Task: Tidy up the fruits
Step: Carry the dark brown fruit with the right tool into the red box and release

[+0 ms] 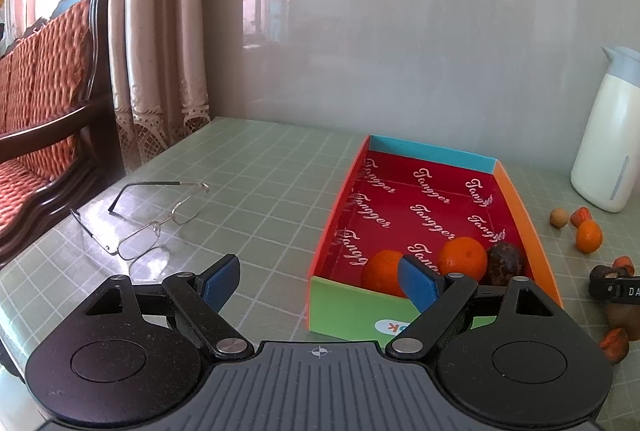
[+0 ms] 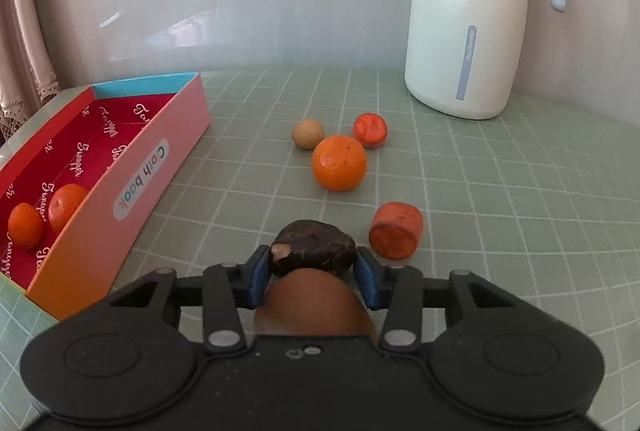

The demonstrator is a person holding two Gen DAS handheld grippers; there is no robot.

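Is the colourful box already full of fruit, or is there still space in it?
Not full. The box holds only two oranges and one dark fruit at its near end; the rest of its red floor is bare.

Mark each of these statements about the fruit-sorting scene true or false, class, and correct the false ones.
1. The right gripper is closed on a dark brown wrinkled fruit. True.
2. The left gripper holds an orange. False: its blue-padded jaws are open and empty.
3. The colourful cardboard box with red lining contains two round oranges and one dark fruit. True.
4. The wire-framed eyeglasses lie inside the box. False: they lie on the green checked tablecloth, left of the box.
5. The white thermos jug lies on its side. False: it stands upright.
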